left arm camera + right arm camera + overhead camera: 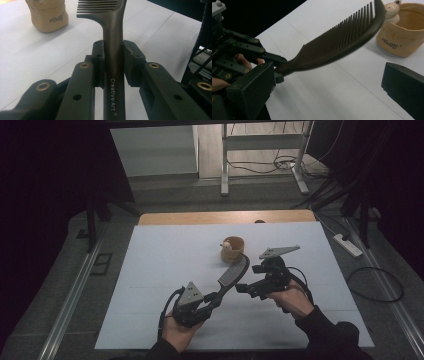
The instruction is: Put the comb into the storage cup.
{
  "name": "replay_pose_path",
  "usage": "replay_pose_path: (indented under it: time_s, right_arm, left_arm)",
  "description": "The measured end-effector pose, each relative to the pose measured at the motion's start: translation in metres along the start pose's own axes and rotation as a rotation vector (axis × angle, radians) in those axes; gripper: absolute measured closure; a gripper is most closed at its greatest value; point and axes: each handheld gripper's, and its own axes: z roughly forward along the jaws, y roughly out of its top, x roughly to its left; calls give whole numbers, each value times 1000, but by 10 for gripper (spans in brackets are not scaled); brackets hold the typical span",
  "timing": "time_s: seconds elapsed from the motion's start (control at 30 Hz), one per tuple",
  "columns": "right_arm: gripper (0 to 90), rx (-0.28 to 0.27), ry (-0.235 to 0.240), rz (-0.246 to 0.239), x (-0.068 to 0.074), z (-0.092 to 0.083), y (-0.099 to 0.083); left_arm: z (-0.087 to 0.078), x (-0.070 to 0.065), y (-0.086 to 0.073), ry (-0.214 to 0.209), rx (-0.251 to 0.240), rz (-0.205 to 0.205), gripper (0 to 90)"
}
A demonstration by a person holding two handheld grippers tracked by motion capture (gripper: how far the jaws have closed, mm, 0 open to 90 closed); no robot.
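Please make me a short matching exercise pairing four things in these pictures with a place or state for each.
Things:
1. dark plastic comb
2. tan cup with a small bear figure on its rim
3. left gripper
4. right gripper

States:
A. jaws apart, nothing between them
B. standing on the white table
C. held by its handle, teeth end raised
D. jaws clamped on a handle

Pairs: 1-C, 2-B, 3-D, 4-A

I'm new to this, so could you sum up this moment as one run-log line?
left gripper: shut on comb handle | right gripper: open, beside comb, not touching | cup: upright on table, behind comb
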Motion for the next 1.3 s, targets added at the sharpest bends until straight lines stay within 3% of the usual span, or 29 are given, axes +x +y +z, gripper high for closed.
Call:
replay_pose_path:
  time_s: [0.8,0.97,1.17,1.3]
  right_arm:
    - [0,45,45,85,-3,22,10]
    - [158,9,65,126,-6,18,10]
    - [393,-5,84,135,-8,15,9]
    - [500,-17,107,150,-10,13,9]
  left_arm:
    - [1,-2,0,-2,-5,1,721]
    - [1,-2,-1,11,-1,1,721]
    - [1,-2,-1,25,7,5,721]
    - [2,-2,-2,32,11,8,722]
